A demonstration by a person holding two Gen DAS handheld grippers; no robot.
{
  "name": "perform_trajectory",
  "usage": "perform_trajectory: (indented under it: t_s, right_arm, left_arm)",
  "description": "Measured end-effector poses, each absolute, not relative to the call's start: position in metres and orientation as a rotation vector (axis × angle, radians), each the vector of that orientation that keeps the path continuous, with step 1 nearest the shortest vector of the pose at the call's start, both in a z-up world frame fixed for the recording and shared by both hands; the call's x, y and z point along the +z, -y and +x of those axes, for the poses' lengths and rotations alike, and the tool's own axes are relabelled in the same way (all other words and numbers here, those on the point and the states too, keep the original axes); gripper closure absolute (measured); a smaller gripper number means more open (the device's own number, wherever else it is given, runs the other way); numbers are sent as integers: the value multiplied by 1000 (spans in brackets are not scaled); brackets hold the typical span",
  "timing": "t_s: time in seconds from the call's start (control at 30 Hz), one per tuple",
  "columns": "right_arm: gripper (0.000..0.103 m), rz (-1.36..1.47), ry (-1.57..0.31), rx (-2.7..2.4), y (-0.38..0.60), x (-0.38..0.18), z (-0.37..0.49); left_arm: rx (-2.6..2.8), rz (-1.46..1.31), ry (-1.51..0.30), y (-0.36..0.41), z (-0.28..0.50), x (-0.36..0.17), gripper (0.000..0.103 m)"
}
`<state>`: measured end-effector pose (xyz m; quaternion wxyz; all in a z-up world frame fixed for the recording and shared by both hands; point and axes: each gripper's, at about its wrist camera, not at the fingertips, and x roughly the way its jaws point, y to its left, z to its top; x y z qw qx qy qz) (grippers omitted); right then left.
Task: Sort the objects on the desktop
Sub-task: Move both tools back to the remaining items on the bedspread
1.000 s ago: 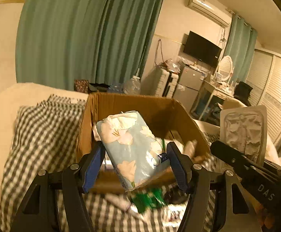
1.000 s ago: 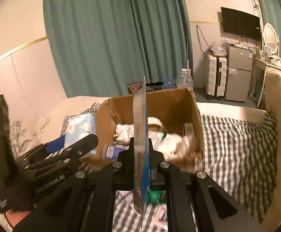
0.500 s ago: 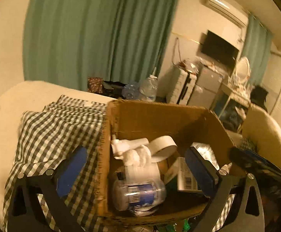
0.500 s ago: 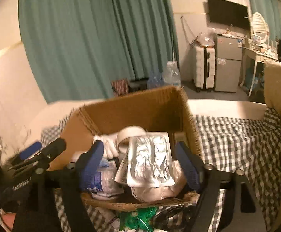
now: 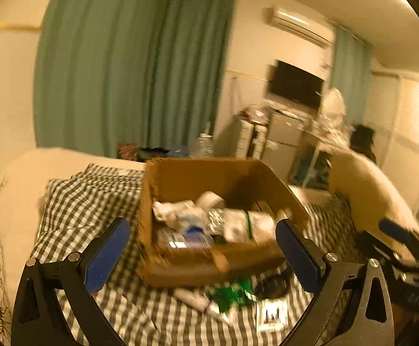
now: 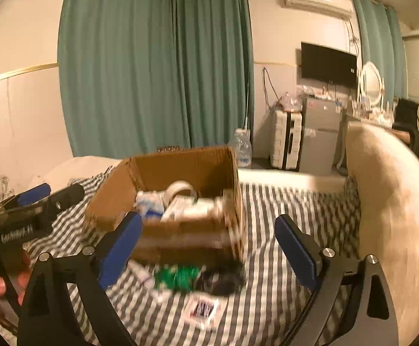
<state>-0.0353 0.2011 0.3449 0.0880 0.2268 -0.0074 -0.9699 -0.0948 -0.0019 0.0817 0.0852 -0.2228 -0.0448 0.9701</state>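
Brown corrugated cardboard box [image 6: 177, 199], part-filled, sits on the grey-checked cloth [image 6: 281, 230]; loose items lie before it, nearest a crumpled green packet [image 6: 180, 279]. Left gripper [image 5: 203, 255] gapes empty; right gripper [image 6: 209, 248] is opening, empty. Centre the jaws over one item before closing.

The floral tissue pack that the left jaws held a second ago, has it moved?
Yes. It has left the left gripper, whose jaws stand wide with nothing between them. It likely went into the cardboard box, but blur hides it there.
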Motion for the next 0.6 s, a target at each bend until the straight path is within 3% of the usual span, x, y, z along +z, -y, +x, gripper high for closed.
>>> perform_trajectory:
  t_s: [0.37,0.6]
  right_arm:
    - [9,986,160,-2904,-233,251,-34]
    - [9,1040,171,-2891,-222,230,-68]
  left_arm:
    - [2788,-853,-111,-56,-76,-15,0]
    - [2709,-1080,52,-46,-119,-74,0]
